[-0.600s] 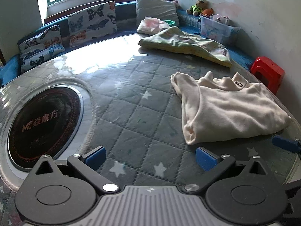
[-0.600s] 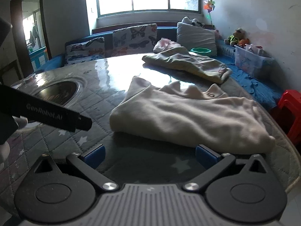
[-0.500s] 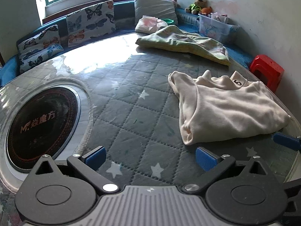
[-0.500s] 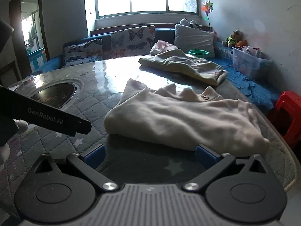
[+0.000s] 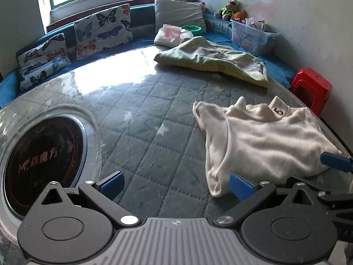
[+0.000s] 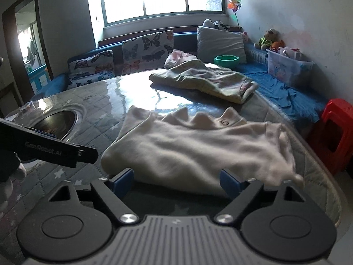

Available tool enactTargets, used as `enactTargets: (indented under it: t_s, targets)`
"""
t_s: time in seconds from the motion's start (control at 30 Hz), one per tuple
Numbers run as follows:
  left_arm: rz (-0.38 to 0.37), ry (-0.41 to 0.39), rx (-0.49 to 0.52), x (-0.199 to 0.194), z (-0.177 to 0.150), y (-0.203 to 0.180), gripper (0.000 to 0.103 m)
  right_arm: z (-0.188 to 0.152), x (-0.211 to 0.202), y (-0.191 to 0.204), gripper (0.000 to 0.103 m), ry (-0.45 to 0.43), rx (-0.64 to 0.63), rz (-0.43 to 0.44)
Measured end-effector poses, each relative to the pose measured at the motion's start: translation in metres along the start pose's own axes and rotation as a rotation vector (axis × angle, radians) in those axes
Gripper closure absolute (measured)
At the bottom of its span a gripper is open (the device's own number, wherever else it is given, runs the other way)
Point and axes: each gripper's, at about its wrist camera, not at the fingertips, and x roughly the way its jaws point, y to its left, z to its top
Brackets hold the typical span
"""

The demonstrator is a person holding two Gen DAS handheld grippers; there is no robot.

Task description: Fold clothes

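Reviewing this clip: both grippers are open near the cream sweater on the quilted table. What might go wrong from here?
Three risks, as judgements:
1. The cream sweater is already doubled over, so the right gripper at its near hem may pinch one layer only.
2. The left gripper has just one finger by the sweater's corner; closing there could miss the cloth.
3. The sweater's right end lies near the table edge and could slide off if dragged.

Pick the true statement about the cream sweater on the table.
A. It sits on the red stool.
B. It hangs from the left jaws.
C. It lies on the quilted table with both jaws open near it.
C: the cream sweater lies on the quilted table, with the left gripper and right gripper both open at its near edge.
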Motion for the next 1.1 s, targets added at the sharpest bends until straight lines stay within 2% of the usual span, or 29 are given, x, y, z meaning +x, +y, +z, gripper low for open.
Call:
enactTargets:
  t_s: [0.23, 0.7, 0.87, 0.93, 1.0, 1.1]
  targets:
    - [-0.005, 0.0, 0.007, 0.005, 0.023, -0.004, 0.0, 0.023, 0.012, -0.019, 0.02, -0.009, 0.008, -0.025]
    - [0.039, -0.039, 0.014, 0.012, 0.073, -0.004, 0.0, 0.065, 0.085, -0.065, 0.056, 0.047, 0.033, -0.087]
    - [0.053, -0.037, -0.002, 0.015, 0.078, 0.003, 0.0, 0.081, 0.115, -0.075, 0.06, 0.069, 0.038, -0.112]
    - [0.054, -0.036, -0.006, 0.016, 0.078, 0.005, 0.0, 0.083, 0.126, -0.076, 0.069, 0.085, 0.03, -0.121]
    - [0.056, -0.037, -0.003, 0.015, 0.079, 0.006, 0.0, 0.085, 0.135, -0.078, 0.084, 0.098, 0.026, -0.126]
    - [0.056, -0.03, -0.001, 0.017, 0.078, 0.006, 0.0, 0.09, 0.131, -0.075, 0.093, 0.074, 0.022, -0.122]
